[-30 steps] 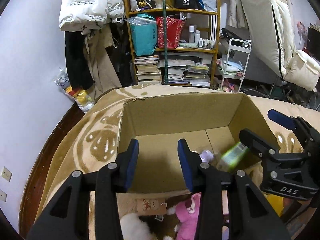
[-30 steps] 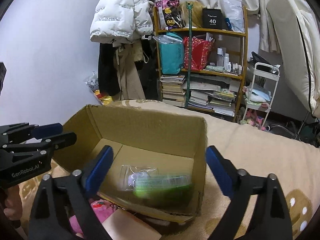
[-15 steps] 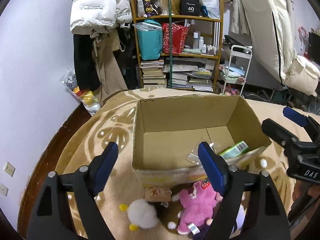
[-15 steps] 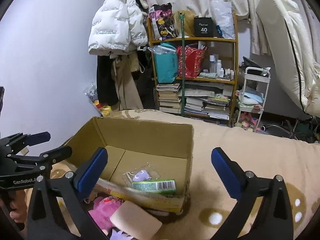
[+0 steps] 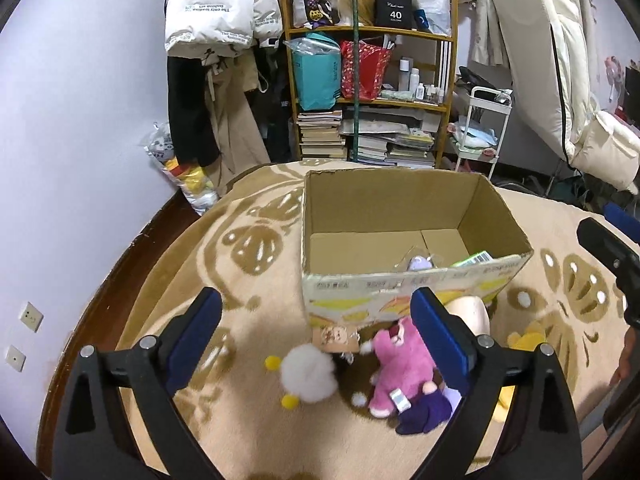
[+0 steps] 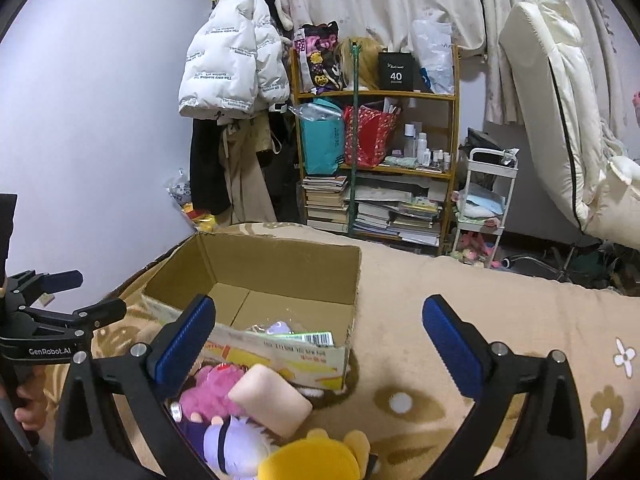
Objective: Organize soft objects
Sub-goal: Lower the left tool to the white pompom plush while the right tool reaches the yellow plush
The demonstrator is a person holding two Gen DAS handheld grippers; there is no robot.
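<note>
Surface: beige patterned blanket (image 5: pixel 248 264) bore open brown cardboard box (image 5: pixel 400 216).
Toys: pink plush toy (image 5: pixel 400 368) and white pom-pom toy (image 5: pixel 308 372) lay just before the box.
Left gripper (image 5: pixel 316 340): jaws just opened wide, empty.
Right gripper (image 6: pixel 320 344): spread wide, empty.

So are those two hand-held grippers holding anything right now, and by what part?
Nothing. The left hand-held gripper has just been opening and is empty; the right hand-held gripper is open and empty too. The toys lie loose by the box.
</note>
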